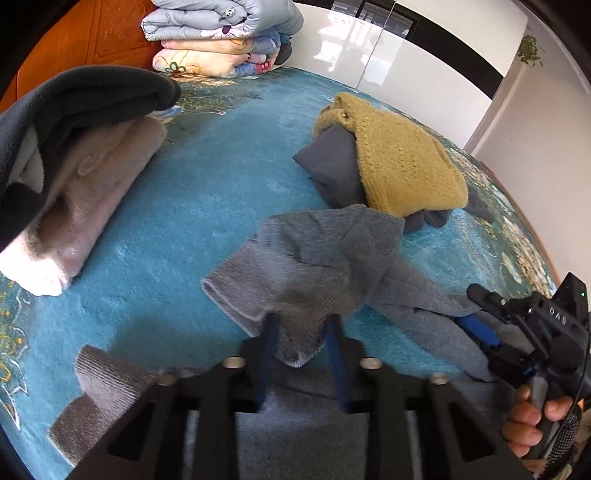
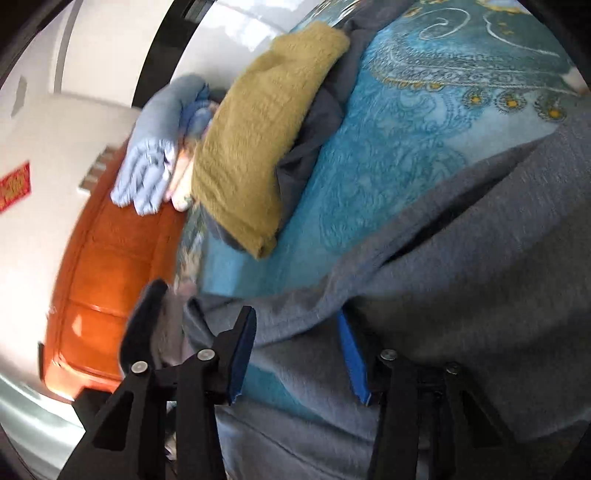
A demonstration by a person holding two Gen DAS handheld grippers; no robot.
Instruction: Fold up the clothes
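A grey knit sweater [image 1: 325, 258] lies rumpled on the teal blanket [image 1: 207, 192]. Its ribbed cuff [image 1: 107, 387] lies at the lower left. My left gripper [image 1: 303, 328] has its blue fingers apart, with a fold of the sweater bunched between them. My right gripper [image 1: 480, 325] shows at the right of the left wrist view, low against the sweater. In the right wrist view the right gripper [image 2: 295, 325] is open, its blue pads on either side of the sweater [image 2: 461, 258] edge.
A folded pink and dark pile [image 1: 74, 177] sits at the left. A yellow knit over a dark grey garment [image 1: 402, 158] lies behind the sweater. Stacked quilts [image 1: 221, 33] rest at the wooden headboard [image 2: 110, 266]. White cabinets [image 1: 424, 66] stand behind the bed.
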